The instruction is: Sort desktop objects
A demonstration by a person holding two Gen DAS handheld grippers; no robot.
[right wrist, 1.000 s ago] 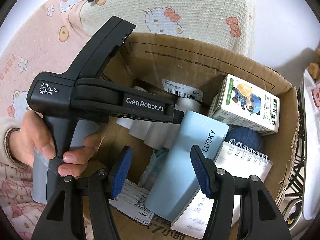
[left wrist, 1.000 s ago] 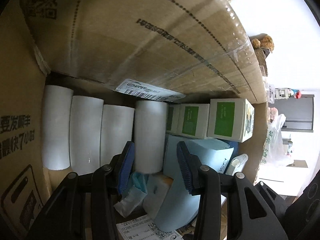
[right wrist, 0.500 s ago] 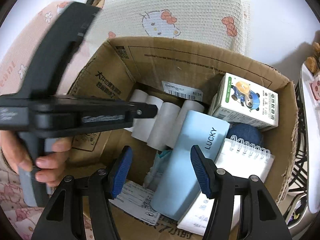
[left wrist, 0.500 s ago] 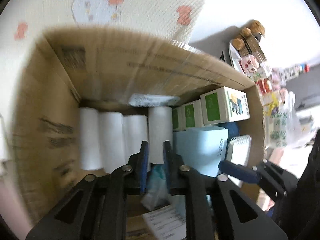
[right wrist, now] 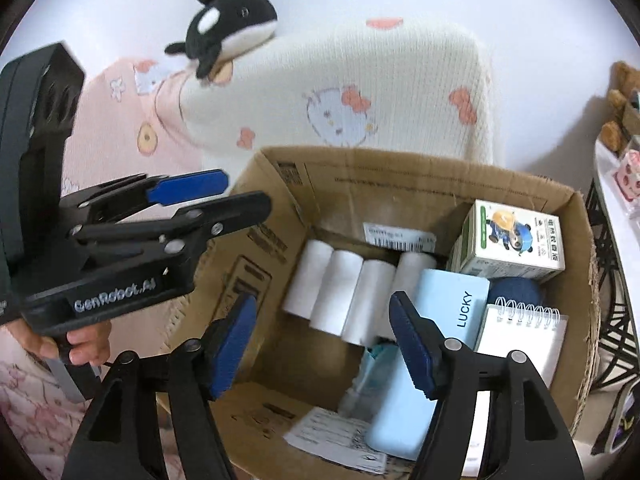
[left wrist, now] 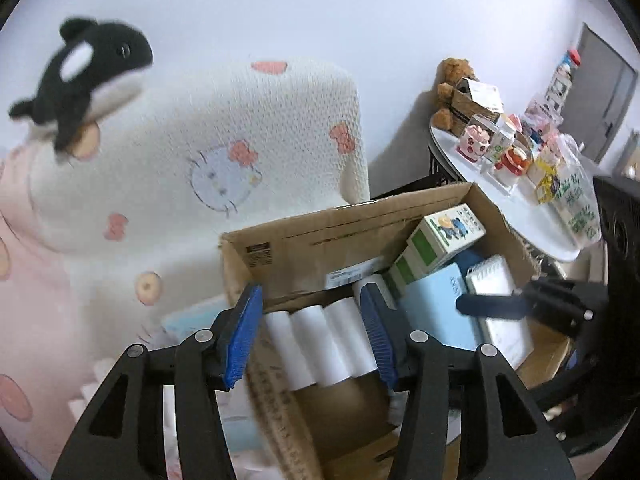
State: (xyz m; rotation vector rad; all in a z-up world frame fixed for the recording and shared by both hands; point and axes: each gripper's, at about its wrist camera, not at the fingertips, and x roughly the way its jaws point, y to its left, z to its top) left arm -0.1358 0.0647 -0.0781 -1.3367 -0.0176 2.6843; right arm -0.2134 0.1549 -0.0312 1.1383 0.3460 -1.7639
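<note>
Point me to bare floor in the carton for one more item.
One bare patch: cardboard box floor between its left wall, the white paper rolls and the shipping slip. The right half is packed: light blue LUCKY case, spiral notepad, green-and-white cartons.

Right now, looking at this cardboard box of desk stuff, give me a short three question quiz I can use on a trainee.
1. True or false: the left gripper is holding a white paper roll.
2. What word is printed on the light blue case in the cardboard box?
3. What lies to the right of the light blue case in the right wrist view? A) spiral notepad B) a mug C) scissors

Key:
1. False. Its jaws have just been opening and stand apart above the box, with nothing gripped.
2. LUCKY.
3. A.
</note>
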